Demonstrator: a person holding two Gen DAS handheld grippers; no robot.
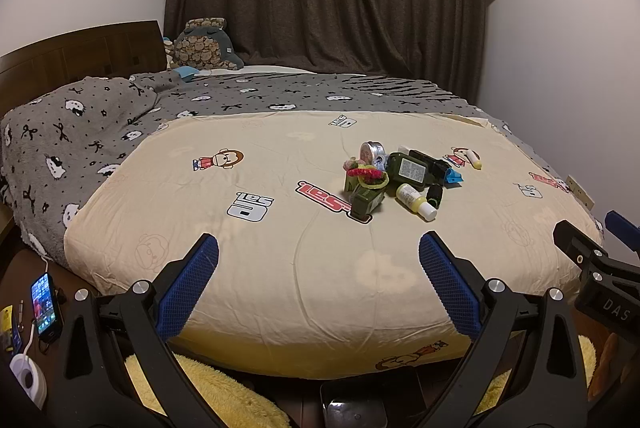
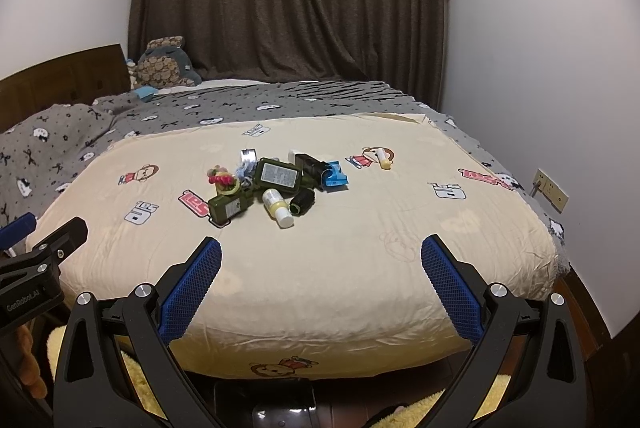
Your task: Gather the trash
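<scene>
My left gripper (image 1: pixel 318 252) is wide open and holds nothing. My right gripper (image 2: pixel 320 254) is wide open too, with nothing in it. Both hang just off the near edge of the bed, over the cream blanket (image 1: pixel 280 268).

The trash pile (image 1: pixel 400 175) sits ahead of my left gripper, a bit to its right. From my right gripper it is ahead and a bit to the left, well apart from the fingers.

Going left to right in the right view: a small green bottle (image 2: pixel 228 207) lies flat, its long side running from near-left to far-right. A bigger green bottle (image 2: pixel 278 175) leans on the pile with a white label facing up; the words are too small to read. A yellow bottle (image 2: pixel 278 209) lies with its white cap pointing toward me. A blue packet (image 2: pixel 334 175) is next. Off alone to the right lies a small yellow tube (image 2: pixel 384 159).

The blanket says "sal" in big letters. The other gripper's body reads "GenRobot.AI".
</scene>
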